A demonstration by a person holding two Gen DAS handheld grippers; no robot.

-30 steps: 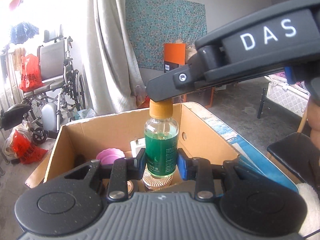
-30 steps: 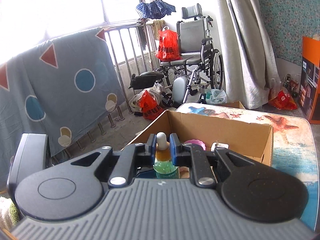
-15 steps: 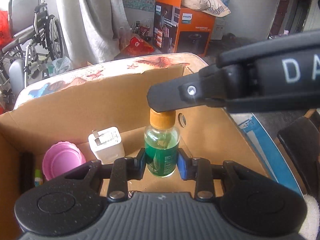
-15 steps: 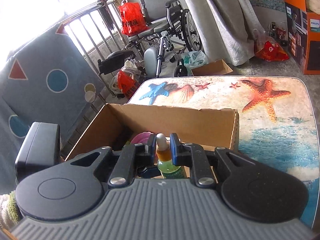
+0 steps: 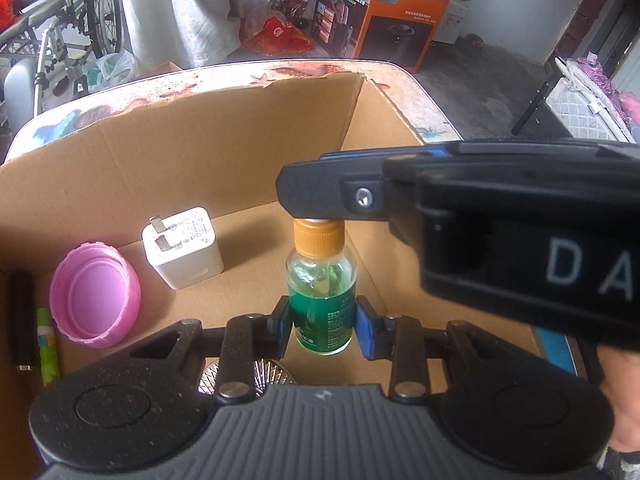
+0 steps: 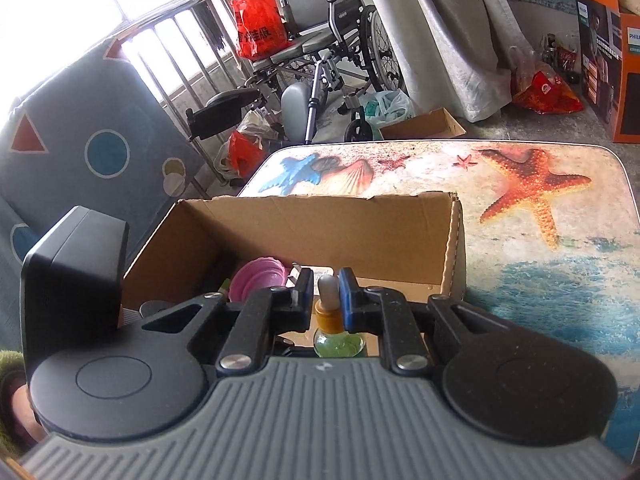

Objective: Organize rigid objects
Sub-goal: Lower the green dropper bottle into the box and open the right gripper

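Observation:
A small glass dropper bottle [image 5: 321,304] of green liquid with an orange-gold collar stands upright inside the cardboard box [image 5: 224,168]. My left gripper [image 5: 322,326] is shut on the bottle's body, blue pads against the glass. My right gripper [image 6: 325,295] is shut on the bottle's white dropper bulb [image 6: 327,292] and reaches in from the right over the cap in the left wrist view. The same bottle [image 6: 338,342] shows below my right fingers. Whether its base touches the box floor I cannot tell.
In the box lie a white plug charger [image 5: 182,254], a pink lid [image 5: 94,296], a green tube [image 5: 46,344], a black stick [image 5: 22,320] and a ribbed metal disc [image 5: 244,376]. The box stands on a table [image 6: 540,216] with a starfish print. A wheelchair [image 6: 336,52] and orange carton [image 5: 380,12] stand beyond.
Both grippers have carried the bottle forward and down into the box, tilting to look more steeply at its floor. The grips on body and bulb are unchanged.

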